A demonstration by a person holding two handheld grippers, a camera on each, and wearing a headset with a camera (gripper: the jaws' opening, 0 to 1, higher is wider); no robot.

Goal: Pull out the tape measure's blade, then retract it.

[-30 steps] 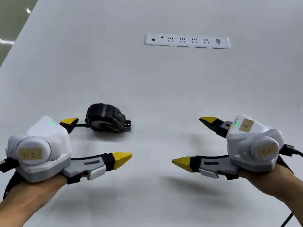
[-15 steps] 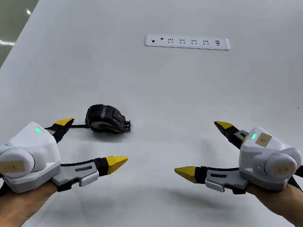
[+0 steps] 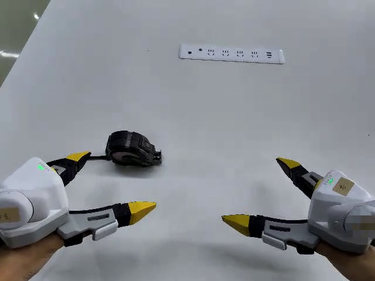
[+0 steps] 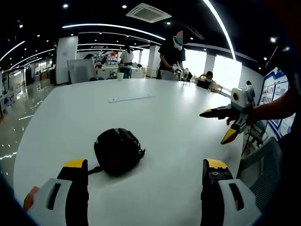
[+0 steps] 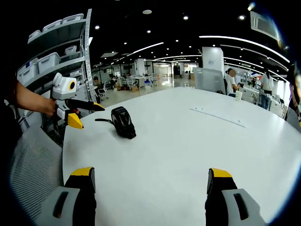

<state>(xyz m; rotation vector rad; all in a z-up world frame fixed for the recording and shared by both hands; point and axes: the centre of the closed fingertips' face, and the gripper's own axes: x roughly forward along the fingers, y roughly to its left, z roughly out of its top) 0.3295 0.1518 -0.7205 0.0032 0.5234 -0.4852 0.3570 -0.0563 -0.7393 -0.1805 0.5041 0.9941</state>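
jaws of left gripper (image 3: pixel 111 182) and right gripper (image 3: pixel 261 192) wide apart, empty; tape measure (image 3: pixel 131 148) untouched

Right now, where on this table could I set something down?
The table is bare between the tape measure and the power strip, and between the left gripper and the right gripper. The stretch above the right gripper is free too. It is tight only by the left gripper, where the tape measure lies.

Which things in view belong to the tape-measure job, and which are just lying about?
Job: tape measure; left hand-held gripper and right hand-held gripper, both open.
Lying about: power strip, far across the table.
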